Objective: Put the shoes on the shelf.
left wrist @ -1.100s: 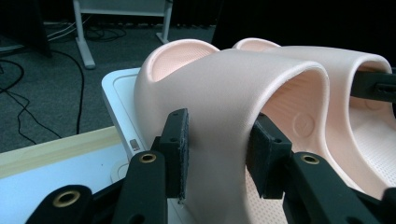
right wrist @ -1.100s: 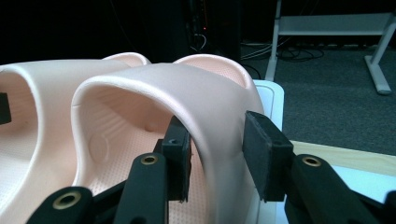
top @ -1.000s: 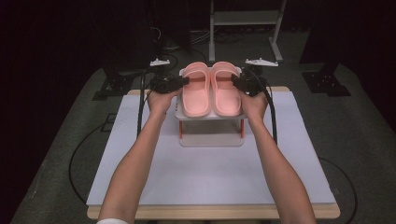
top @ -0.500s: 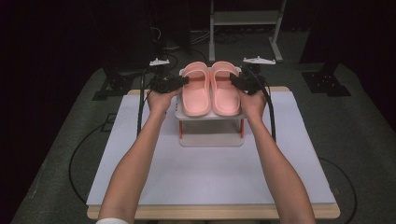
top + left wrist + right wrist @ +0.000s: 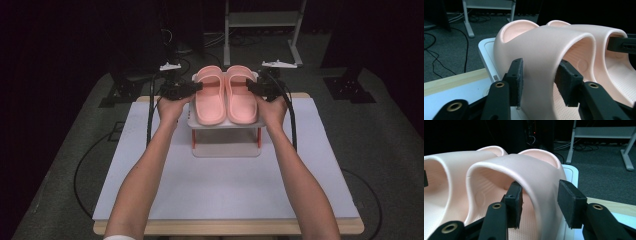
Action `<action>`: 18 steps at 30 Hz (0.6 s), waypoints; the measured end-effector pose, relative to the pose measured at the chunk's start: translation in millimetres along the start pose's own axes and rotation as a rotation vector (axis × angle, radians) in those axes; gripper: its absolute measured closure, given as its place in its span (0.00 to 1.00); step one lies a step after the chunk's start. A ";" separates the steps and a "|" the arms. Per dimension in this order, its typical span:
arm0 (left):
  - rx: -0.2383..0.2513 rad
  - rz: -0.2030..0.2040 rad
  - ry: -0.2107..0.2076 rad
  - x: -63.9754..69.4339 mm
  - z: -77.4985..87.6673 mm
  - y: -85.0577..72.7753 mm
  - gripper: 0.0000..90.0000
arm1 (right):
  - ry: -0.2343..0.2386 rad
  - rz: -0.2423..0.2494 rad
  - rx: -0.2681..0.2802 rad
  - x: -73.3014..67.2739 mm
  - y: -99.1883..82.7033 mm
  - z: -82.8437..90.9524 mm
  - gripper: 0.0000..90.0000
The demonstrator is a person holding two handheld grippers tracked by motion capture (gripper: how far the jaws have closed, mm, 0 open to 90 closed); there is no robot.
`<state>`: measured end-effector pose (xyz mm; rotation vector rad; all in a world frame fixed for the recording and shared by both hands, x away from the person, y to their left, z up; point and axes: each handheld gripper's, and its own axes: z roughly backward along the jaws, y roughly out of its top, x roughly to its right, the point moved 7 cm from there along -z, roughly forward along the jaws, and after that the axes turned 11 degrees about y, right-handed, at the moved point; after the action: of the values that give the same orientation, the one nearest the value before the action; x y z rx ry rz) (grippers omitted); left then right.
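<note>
Two pink slide slippers lie side by side on a small white rack [image 5: 225, 126] with orange legs. My left gripper [image 5: 197, 87] reaches in from the left, and its jaws straddle the strap of the left slipper [image 5: 210, 100]. In the left gripper view the strap [image 5: 549, 45] runs between the pads of the left gripper [image 5: 539, 72]; the jaws have just been opening and stand slack. My right gripper [image 5: 250, 86] straddles the strap of the right slipper [image 5: 242, 97]. In the right gripper view that strap [image 5: 524, 167] passes between the opening jaws of the right gripper [image 5: 540, 192], whose outer pad [image 5: 570, 202] stands apart from it.
The rack stands at the far middle of a white mat [image 5: 225, 185] on a wooden table. Black cables trail from both grippers over the table's sides. A metal frame [image 5: 262, 20] stands on the dark floor behind.
</note>
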<state>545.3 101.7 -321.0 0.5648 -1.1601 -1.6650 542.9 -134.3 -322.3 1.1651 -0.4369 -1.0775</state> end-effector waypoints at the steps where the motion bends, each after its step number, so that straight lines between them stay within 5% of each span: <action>1: 0.002 -0.002 0.000 0.5 1.5 0.4 0.62 | 0.007 0.004 0.000 -0.4 0.2 2.2 0.58; 18: 0.035 0.001 0.000 -0.3 30.1 -8.6 0.58 | 0.041 0.017 0.023 -0.1 -6.8 33.2 0.55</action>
<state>517.6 115.2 -315.7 0.5862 -1.1911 -1.6465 514.4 -151.4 -315.6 1.2001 -0.4273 -1.0345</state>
